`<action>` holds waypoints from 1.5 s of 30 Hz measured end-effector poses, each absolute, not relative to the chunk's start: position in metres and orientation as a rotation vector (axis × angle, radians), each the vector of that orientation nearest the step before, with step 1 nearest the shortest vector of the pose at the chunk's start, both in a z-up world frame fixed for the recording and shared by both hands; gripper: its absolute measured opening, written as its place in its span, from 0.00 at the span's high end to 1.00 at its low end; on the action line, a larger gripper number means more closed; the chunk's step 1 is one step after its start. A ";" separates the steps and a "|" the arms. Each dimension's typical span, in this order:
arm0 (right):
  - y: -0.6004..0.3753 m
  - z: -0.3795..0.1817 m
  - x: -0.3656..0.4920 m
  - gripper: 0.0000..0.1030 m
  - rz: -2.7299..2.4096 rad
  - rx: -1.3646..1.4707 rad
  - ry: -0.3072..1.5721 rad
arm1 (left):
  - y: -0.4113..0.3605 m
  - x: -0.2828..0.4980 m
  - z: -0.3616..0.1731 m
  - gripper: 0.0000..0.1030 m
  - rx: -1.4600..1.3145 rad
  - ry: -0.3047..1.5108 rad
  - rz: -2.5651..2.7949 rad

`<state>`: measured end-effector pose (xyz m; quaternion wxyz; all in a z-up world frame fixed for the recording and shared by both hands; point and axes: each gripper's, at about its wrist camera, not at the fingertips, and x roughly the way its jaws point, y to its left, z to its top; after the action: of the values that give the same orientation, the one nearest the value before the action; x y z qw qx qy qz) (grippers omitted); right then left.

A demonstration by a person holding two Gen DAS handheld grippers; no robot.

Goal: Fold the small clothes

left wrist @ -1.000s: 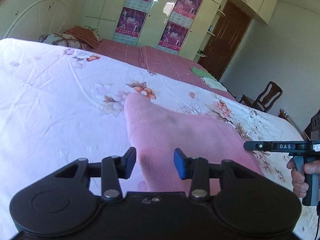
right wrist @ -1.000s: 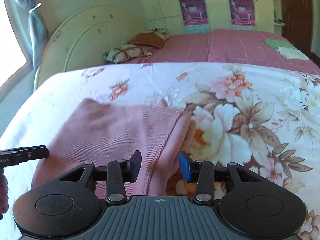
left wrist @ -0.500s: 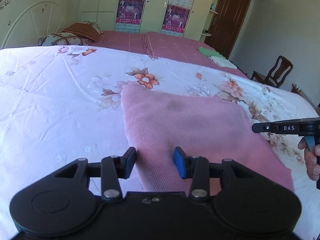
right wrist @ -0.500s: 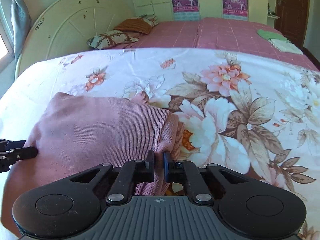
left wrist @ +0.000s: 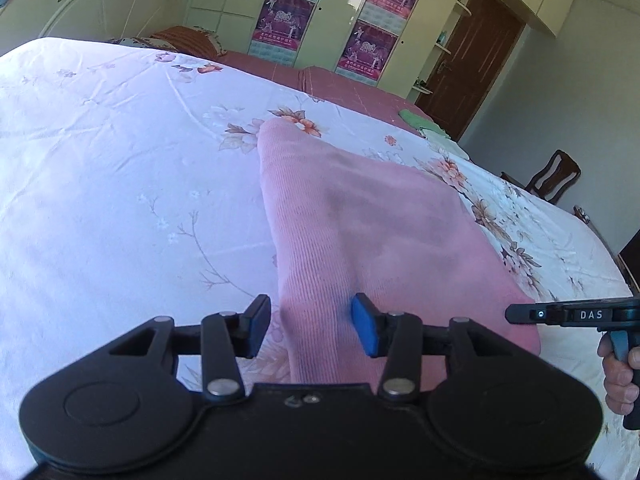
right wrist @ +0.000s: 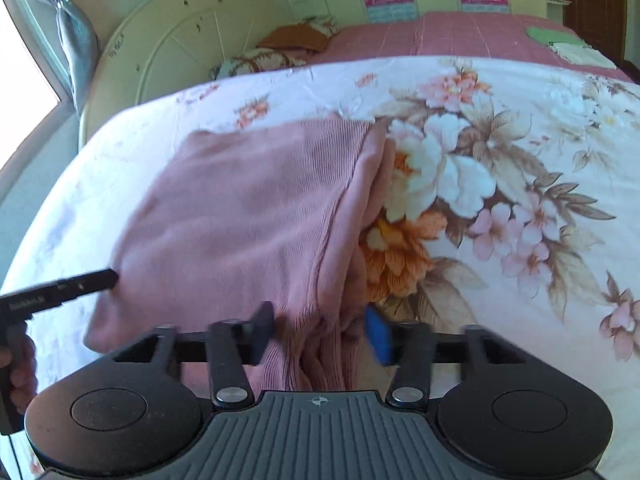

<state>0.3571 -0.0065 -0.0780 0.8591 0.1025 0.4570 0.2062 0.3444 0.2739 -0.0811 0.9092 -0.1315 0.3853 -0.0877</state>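
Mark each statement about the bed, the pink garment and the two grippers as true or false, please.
1. The pink garment lies on the floral sheet. True.
2. The garment is blue. False: it is pink.
3. The left gripper has its fingers apart over the garment's near edge. True.
4. The right gripper is clamped shut on the garment. False: its fingers stand apart; it has just been opening.
5. A wooden chair stands beyond the bed. True.

The left tool [left wrist: 310,326] points downward, its jaws apart and just opened a little wider, pink cloth between them without being pinched. The right tool [right wrist: 322,330] also points downward, jaws just reopened around cloth folds. A hand [left wrist: 620,374] grips the right tool's handle.
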 end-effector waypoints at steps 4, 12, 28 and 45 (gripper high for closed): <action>-0.010 -0.081 0.356 0.90 0.398 0.188 0.942 | 0.262 0.344 -0.080 0.56 -0.197 0.821 -0.164; -0.005 -0.078 0.352 0.89 0.335 0.156 0.944 | 0.244 0.322 -0.069 0.54 -0.082 0.799 -0.128; 0.011 -0.074 0.316 0.89 0.348 0.055 0.920 | 0.245 0.300 -0.092 0.51 -0.117 0.847 -0.094; 0.005 -0.060 0.277 0.58 0.286 0.020 0.856 | 0.213 0.237 -0.062 0.00 -0.043 0.713 0.010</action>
<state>0.2775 0.0047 -0.0599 0.8999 0.0095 0.4135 0.1383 0.2370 0.2132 -0.0622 0.9369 -0.0212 0.3488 0.0051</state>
